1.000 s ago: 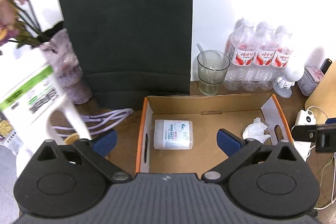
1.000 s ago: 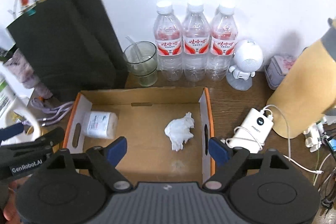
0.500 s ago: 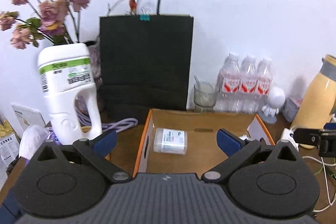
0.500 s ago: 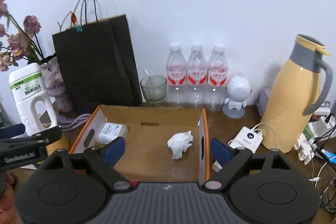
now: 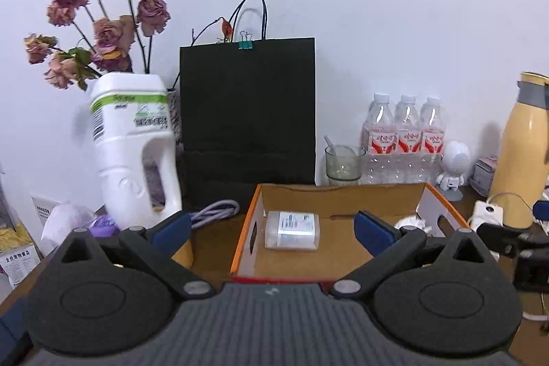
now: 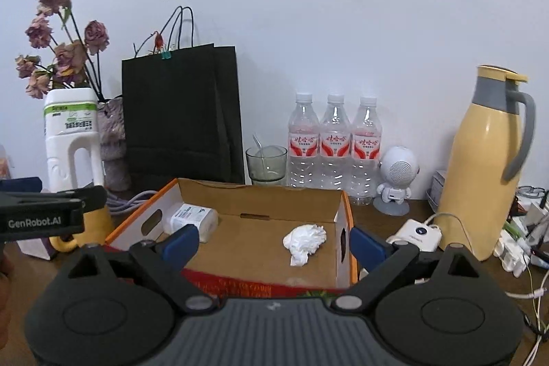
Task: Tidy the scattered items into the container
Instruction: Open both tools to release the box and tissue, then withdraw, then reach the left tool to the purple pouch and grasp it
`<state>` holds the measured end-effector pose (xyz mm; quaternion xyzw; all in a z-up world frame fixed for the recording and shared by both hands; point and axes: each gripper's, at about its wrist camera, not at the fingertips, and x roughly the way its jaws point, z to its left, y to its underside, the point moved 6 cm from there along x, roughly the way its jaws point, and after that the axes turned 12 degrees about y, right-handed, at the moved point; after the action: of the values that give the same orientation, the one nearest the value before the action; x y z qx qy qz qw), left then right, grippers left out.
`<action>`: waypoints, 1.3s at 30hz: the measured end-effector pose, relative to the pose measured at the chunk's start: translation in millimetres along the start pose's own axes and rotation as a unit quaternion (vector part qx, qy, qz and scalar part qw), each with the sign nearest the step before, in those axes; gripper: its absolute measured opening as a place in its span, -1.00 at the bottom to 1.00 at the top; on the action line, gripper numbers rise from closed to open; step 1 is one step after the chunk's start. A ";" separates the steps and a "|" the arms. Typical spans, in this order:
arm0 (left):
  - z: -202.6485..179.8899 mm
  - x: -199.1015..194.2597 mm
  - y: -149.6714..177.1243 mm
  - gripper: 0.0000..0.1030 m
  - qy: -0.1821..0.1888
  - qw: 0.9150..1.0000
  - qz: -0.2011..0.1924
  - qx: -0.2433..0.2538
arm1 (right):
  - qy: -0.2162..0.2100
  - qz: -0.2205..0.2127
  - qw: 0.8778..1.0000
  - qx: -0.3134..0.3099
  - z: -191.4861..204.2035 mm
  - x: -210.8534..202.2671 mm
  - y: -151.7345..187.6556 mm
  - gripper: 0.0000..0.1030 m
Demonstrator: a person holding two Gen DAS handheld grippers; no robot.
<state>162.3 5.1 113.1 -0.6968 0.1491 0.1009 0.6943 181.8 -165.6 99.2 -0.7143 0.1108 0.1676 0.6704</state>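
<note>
A: Where do both sets of jaws stand?

B: The left gripper (image 5: 271, 230) and the right gripper (image 6: 272, 244) both hang with jaws spread wide and nothing between them, at the near edge of the worktop (image 6: 384, 211), facing the cardboard box (image 6: 255, 194).

A: What is already in the box?

B: 2 things: 1 wipes packet (image 5: 291, 230) lying flat in the left end, and 1 crumpled tissue (image 6: 303, 240) toward the right end, well apart from each other.

A: And what looks left outside?

B: My guess is the white jug (image 5: 132, 153), 1 only. It stands upright on its cap, long axis vertical, just off the box's left end, beyond the left gripper's left finger. The left gripper is the nearer one by far; from the right gripper it sits far off to the left. Its handle opening faces right, toward the box.

A: Farther back?

B: 1 glass (image 6: 266, 165) with a spoon, 1 black paper bag (image 5: 247, 122), 3 water bottles (image 6: 334, 146) in a row against the wall, 1 small robot figure (image 6: 396, 180), 1 yellow flask (image 6: 480, 160) near the right edge, and 1 vase of dried roses (image 5: 99, 33) in the far left corner.
</note>
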 end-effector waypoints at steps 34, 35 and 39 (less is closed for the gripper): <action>1.9 2.2 96.5 1.00 0.087 0.992 0.048 0.076 | -0.056 0.070 0.996 0.014 -16.4 -35.9 110.3 0.66; 2.7 10.0 93.0 1.00 0.093 0.991 0.043 0.086 | -0.058 0.074 0.995 0.019 -17.7 -28.7 107.5 0.66; 11.3 43.4 88.4 0.97 0.144 0.983 0.050 0.104 | -0.062 0.108 0.992 0.025 -17.1 -4.0 108.3 0.65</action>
<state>172.9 14.2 14.9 -0.6198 0.2921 0.0177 0.7282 138.2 -191.2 1.9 -0.6691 0.1494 0.2805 0.6718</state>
